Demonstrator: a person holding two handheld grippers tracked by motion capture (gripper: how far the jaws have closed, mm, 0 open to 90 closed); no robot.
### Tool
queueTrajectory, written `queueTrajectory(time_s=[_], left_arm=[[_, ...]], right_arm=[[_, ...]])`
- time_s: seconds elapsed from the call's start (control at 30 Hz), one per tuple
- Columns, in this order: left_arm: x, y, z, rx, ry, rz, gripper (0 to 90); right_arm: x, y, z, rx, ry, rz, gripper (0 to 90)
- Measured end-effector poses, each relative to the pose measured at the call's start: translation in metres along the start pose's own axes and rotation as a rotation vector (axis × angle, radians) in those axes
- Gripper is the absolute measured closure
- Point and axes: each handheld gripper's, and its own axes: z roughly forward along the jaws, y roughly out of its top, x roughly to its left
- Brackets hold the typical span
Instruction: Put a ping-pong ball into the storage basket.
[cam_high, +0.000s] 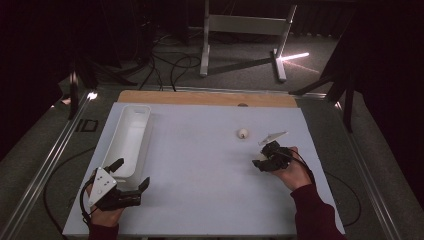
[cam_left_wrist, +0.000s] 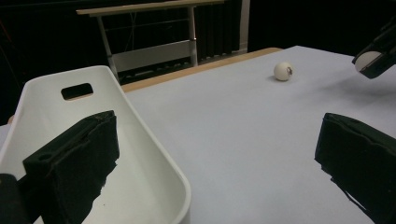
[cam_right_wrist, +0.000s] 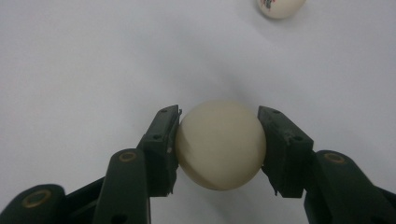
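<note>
Well right of the white bin (cam_high: 129, 137), the right gripper (cam_right_wrist: 219, 144) clamps a cream ball (cam_right_wrist: 219, 142); its smooth curve could squirt free if pressure slackens. The left gripper (cam_left_wrist: 215, 158) gapes empty.

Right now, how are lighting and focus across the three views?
High view: dim, dark surroundings, bright glare streak on the floor. Left gripper view: its near black fingers soft, small white ball sharp. Right gripper view: evenly lit, the held cream ball slightly soft.
</note>
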Motion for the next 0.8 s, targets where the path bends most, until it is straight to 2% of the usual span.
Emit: queueTrajectory(time_s=[0.13,0.4,0.5,0.57,0.7,0.8], left_arm=[[0.0,0.0,0.0,0.001,-0.002,-0.002,0.3],[0.0,0.0,0.001,0.003,-0.004,-0.005,0.3],[0.0,0.0,0.001,0.004,-0.007,-0.007,0.3],[0.0,0.0,0.001,0.004,-0.009,-0.009,0.3],[0.0,0.0,0.001,0.007,-0.009,-0.011,0.3],[0.0,0.0,0.001,0.012,-0.007,-0.012,0.3]], right_arm=[[0.0,0.0,-0.003,-0.015,-0.003,0.003,50.1],[0.0,0.0,-0.013,-0.082,0.01,0.042,50.0],[-0.001,0.0,-0.014,-0.088,0.011,0.046,50.1],[0.0,0.001,-0.018,-0.114,0.024,0.054,50.1],[0.0,0.002,-0.02,-0.133,0.027,0.057,50.1],[0.0,0.002,-0.025,-0.163,0.052,0.067,50.0]])
